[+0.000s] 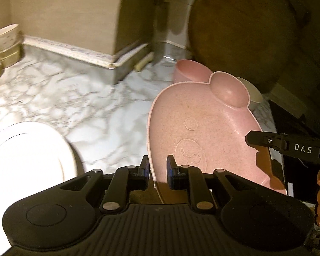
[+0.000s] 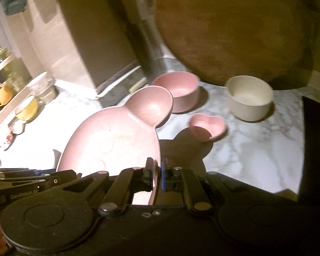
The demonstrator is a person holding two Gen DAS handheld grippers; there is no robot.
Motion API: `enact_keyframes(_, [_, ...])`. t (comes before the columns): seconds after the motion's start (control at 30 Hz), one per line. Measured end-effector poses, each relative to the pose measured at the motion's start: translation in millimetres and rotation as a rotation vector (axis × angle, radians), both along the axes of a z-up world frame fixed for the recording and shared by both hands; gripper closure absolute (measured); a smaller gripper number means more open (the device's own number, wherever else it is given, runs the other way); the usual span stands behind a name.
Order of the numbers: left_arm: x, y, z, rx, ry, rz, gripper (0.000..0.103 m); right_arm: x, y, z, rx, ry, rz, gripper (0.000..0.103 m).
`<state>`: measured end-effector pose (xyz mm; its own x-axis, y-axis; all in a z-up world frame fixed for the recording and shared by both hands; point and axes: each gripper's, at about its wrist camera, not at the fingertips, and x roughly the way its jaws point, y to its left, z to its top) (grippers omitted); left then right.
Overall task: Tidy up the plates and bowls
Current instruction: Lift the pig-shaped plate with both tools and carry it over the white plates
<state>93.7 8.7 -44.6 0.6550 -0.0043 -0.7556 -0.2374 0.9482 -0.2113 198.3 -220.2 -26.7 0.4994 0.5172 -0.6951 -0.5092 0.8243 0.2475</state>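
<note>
A pink animal-shaped plate (image 1: 213, 132) with two round ears hangs tilted above the marble counter (image 1: 85, 106), throwing a shadow on it. My left gripper (image 1: 157, 168) is shut on the plate's left rim. In its own view my right gripper (image 2: 157, 171) is shut on the opposite rim of the plate (image 2: 115, 143). From the left wrist, the right gripper (image 1: 253, 141) shows at the plate's right edge. A pink round bowl (image 2: 177, 91), a beige bowl (image 2: 249, 100) and a small pink heart-shaped dish (image 2: 209, 125) stand on the counter beyond. A white plate (image 1: 27, 153) lies at the lower left.
A big round wooden board (image 2: 234, 32) leans at the back behind the bowls. Yellow mugs (image 2: 28, 107) and patterned bowls (image 1: 5, 36) crowd the counter's left end. A beige wall corner (image 1: 117, 21) juts in at the back. Something dark (image 2: 315, 149) borders the right.
</note>
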Motion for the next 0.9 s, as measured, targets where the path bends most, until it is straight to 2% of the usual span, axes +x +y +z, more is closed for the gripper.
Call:
enact_keyframes(0.4, [-49.9, 60.9, -0.1, 0.014, 0.010, 0.117, 0.087, -24.6, 74.2, 1.9, -0.011, -0.008, 0.122, 0.097])
enact_keyframes(0.9, [-92.0, 142.4, -4.2, 0.043, 0.037, 0.278, 0.087, -46.3, 181.2, -1.5, -0.029, -0.016, 0.260, 0.097])
